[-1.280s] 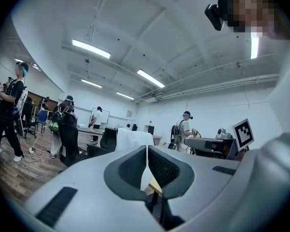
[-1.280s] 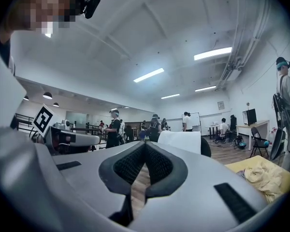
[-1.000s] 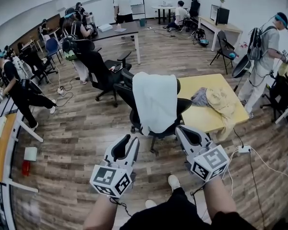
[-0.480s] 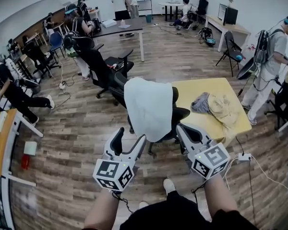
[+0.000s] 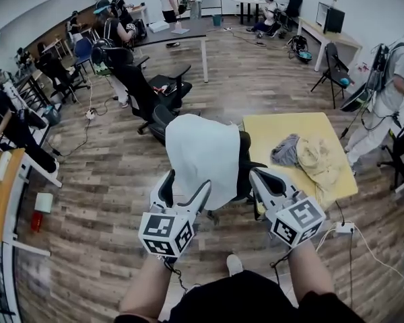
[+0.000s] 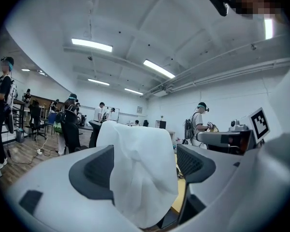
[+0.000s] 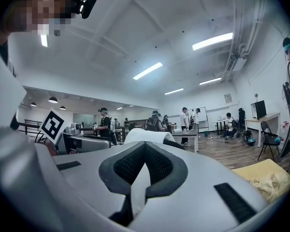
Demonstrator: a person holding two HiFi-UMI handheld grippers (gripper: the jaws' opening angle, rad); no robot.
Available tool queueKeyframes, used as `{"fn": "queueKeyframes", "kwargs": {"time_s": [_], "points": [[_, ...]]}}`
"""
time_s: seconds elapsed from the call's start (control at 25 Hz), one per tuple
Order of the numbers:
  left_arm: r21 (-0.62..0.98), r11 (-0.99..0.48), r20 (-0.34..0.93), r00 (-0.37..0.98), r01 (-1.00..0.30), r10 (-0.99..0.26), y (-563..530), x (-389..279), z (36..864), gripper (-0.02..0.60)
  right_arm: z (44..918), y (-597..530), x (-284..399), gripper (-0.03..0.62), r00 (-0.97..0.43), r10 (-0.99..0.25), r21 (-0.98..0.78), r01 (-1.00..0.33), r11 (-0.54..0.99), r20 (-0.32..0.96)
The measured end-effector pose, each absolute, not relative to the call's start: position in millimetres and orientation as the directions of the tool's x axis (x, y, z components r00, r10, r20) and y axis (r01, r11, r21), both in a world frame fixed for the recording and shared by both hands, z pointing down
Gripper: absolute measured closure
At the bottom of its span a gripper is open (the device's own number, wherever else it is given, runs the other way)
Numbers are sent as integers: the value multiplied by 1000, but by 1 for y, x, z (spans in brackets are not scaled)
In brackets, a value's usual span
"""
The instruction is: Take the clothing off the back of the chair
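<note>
Head view: a white garment (image 5: pixel 203 155) hangs over the back of a black office chair (image 5: pixel 246 173) that stands on the wooden floor (image 5: pixel 108 180), in the middle of the room. The left tongs (image 5: pixel 184 184) reach the garment's lower left edge. The right tongs (image 5: pixel 257 175) sit just beside the chair's right side, near the garment's edge. Behind the chair on the right is a yellow tabletop (image 5: pixel 323 123) carrying a loose heap of clothes (image 5: pixel 311 157).

Left gripper view: the left tongs (image 6: pixel 144 167) stand wide and are opening. The white garment (image 6: pixel 135 144), draped on the chair back, fills the gap between the two dark pads (image 6: pixel 94 170); the pads do not press on it.

Right gripper view: the right tongs (image 7: pixel 144 164) are closed, pad against pad, with nothing gripped. Beyond their tips the top of the white garment (image 7: pixel 146 135) shows, with the yellow tabletop (image 7: pixel 255 169) and its heap of clothes (image 7: pixel 269 183) off to the right.
</note>
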State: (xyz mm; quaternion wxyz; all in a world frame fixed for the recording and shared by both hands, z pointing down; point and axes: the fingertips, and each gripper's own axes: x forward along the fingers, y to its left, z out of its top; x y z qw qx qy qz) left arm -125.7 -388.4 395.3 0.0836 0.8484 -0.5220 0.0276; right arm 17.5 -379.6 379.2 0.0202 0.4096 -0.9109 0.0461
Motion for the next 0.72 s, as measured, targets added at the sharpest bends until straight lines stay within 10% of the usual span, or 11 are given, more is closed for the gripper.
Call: {"fn": "queueKeyframes", "kwargs": {"time_s": [0.72], "points": [[56, -328, 215, 332, -943, -919, -480, -109, 421, 127, 400, -448, 41, 582, -688, -721, -133, -725, 676, 86]]}}
